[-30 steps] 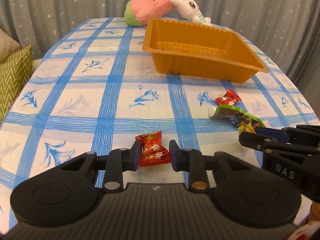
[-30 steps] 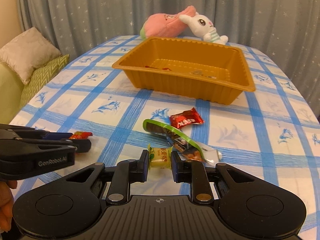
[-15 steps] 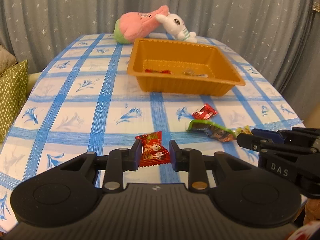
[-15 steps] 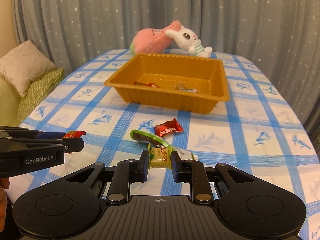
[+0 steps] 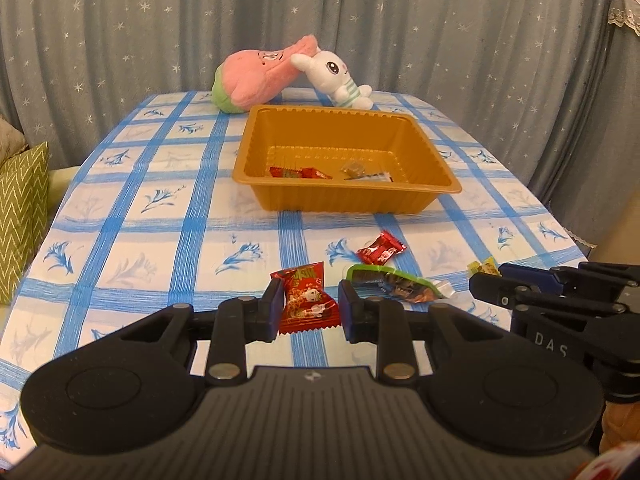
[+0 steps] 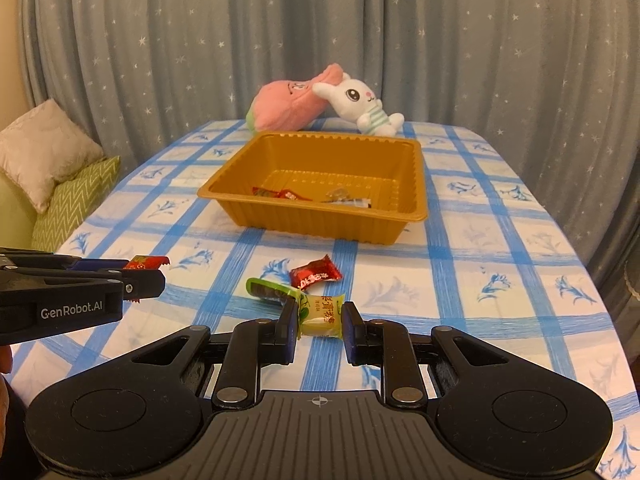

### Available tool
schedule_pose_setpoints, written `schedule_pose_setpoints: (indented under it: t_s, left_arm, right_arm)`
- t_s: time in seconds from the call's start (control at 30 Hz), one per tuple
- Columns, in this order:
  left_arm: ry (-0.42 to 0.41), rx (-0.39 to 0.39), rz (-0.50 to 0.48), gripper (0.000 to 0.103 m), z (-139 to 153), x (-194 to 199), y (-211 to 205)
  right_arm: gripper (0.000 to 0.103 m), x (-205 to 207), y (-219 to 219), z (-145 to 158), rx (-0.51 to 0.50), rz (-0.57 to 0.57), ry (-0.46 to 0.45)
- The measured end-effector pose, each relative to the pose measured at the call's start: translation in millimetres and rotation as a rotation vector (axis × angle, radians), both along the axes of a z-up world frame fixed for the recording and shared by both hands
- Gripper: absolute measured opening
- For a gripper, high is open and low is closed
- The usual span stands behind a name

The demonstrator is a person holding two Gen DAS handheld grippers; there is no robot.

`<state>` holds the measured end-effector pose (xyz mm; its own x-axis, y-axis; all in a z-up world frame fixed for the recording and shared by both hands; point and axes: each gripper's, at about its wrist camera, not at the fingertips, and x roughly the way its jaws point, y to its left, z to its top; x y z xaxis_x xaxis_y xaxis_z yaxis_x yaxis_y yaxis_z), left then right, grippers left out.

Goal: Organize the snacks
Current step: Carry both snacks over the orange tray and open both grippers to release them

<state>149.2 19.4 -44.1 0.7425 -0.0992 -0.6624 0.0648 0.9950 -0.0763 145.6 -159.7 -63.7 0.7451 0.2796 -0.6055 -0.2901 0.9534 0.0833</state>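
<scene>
lifting together off the tablecloth (image 5: pixel 120 216) since a second ago, left gripper (image 5: pixel 307 309) pinching the red candy (image 5: pixel 306 300), right gripper (image 6: pixel 320 326) pinching the yellow-green candy (image 6: pixel 322 316); orange tray (image 6: pixel 320 222) now nearer, ready for drop-off.

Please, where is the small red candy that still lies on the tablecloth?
In the right wrist view the small red candy lies on the tablecloth, just behind the green snack packet and in front of the orange tray.

Orange tray (image 5: pixel 432 168), blue-checked floral tablecloth (image 5: pixel 160 216), starry grey curtain (image 5: pixel 120 32), perhaps blue-tinted
</scene>
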Motion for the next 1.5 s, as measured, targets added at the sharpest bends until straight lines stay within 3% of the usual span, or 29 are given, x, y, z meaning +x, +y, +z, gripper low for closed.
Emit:
schedule_pose_setpoints:
  t_s: [0.5,0.87,1.13,1.5]
  left_arm:
    - [-0.052,0.000,-0.052,0.026,22.4,32.2,-14.7]
    - [-0.095,-0.020,-0.065,0.026,39.3,92.9,-12.5]
    - [-0.085,-0.048,-0.053,0.026,43.1,140.8,1.6]
    - [-0.080,0.015,-0.063,0.026,37.4,194.1,6.0]
  right_arm:
    - [0.023,21.8,-15.8,14.3,0.019,-0.028,-0.024]
    - [0.023,86.4,-26.3,38.0,0.065,-0.046,-0.042]
    - [0.023,143.0,-32.1,45.2,0.117,-0.062,-0.005]
    - [0.023,198.8,-26.2,45.9,0.161,-0.062,0.034]
